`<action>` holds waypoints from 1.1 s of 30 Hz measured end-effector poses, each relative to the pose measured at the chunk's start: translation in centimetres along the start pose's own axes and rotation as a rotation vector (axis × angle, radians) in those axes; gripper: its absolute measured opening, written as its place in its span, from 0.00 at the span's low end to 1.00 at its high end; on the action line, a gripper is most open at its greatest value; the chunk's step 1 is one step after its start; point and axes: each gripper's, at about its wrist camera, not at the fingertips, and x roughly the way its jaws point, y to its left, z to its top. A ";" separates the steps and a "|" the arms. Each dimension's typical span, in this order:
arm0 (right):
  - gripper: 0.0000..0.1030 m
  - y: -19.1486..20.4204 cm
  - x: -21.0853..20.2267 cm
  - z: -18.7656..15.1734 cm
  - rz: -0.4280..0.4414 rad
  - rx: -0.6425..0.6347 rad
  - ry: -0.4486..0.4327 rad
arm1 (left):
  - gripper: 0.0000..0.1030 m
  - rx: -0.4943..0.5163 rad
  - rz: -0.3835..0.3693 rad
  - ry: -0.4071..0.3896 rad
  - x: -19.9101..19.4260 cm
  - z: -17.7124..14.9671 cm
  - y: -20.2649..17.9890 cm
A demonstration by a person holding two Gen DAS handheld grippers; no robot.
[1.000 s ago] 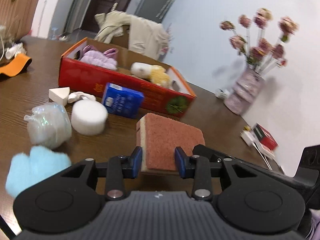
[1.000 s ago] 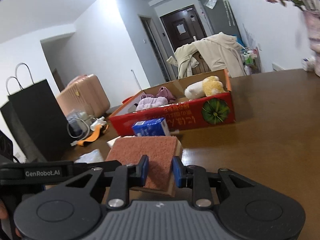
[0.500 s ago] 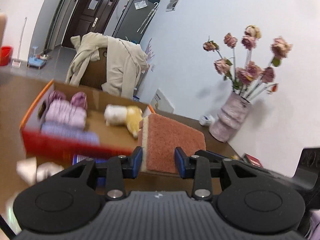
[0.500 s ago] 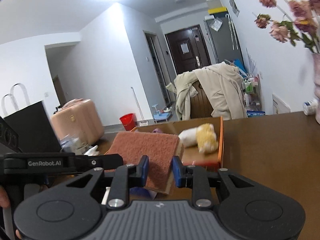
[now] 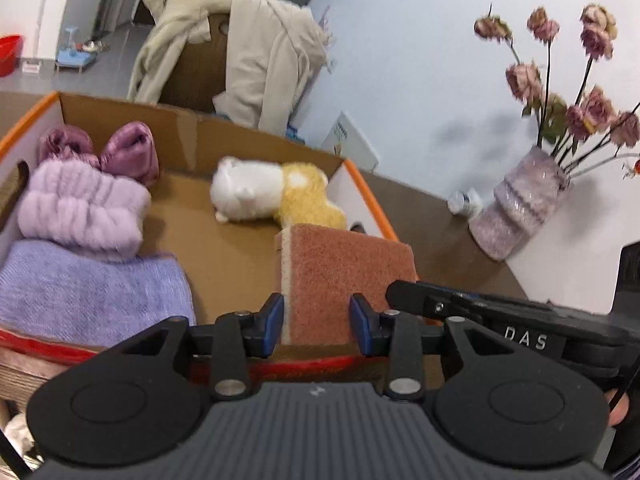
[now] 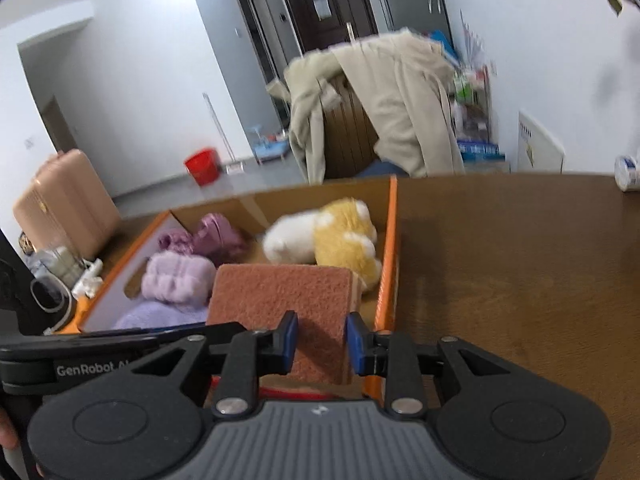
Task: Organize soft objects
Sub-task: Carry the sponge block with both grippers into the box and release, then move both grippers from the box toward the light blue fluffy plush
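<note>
A pink scouring sponge (image 5: pixel 348 264) with a yellow underside hangs over the near right part of an open cardboard box (image 5: pixel 368 196). My left gripper (image 5: pixel 318 322) is shut on its near edge. My right gripper (image 6: pixel 322 340) grips the same sponge (image 6: pixel 280 296) from the other side; its jaws are opening, though the pads still touch the sponge. Inside the box (image 6: pixel 394 240) lie a white and yellow plush toy (image 5: pixel 272 196), a fuzzy lilac roll (image 5: pixel 80 208), a folded purple towel (image 5: pixel 88 284) and a satin bow (image 5: pixel 128 148).
A vase of dried roses (image 5: pixel 520 208) and a small white bottle (image 5: pixel 464 200) stand on the brown table (image 6: pixel 520 280) right of the box. Behind it is a chair draped with a beige coat (image 5: pixel 240 60). A pink suitcase (image 6: pixel 60 200) stands far left.
Both grippers carried the sponge from low over the table, past the box's red front wall, to above the box's inside. The loose items on the table have left the view.
</note>
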 end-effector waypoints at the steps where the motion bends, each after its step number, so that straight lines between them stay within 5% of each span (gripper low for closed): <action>1: 0.27 -0.1 0.1 -0.1 -0.002 0.005 0.006 | 0.36 0.013 0.004 -0.004 0.0 -0.1 -0.1; 5: 0.32 0.0 -1.1 -0.1 0.004 0.002 -0.014 | 0.47 0.025 -0.013 0.009 -0.1 0.0 -0.4; 10: 0.36 0.8 -2.6 0.7 -0.013 -0.020 -0.052 | 0.49 0.036 0.020 -0.019 -1.7 0.4 -0.9; 19: 0.48 3.0 -8.8 1.0 -0.034 -0.081 -0.165 | 0.64 0.180 0.110 -0.176 -12.3 0.7 -2.8; 25: 0.65 7.2 -13.9 -3.3 -0.061 -0.244 -0.324 | 0.85 0.349 0.247 -0.362 -22.0 -3.8 -3.1; 33: 0.71 12.3 -16.9 -12.1 -0.035 -0.344 -0.453 | 0.97 0.396 0.396 -0.443 -27.9 -13.5 -0.2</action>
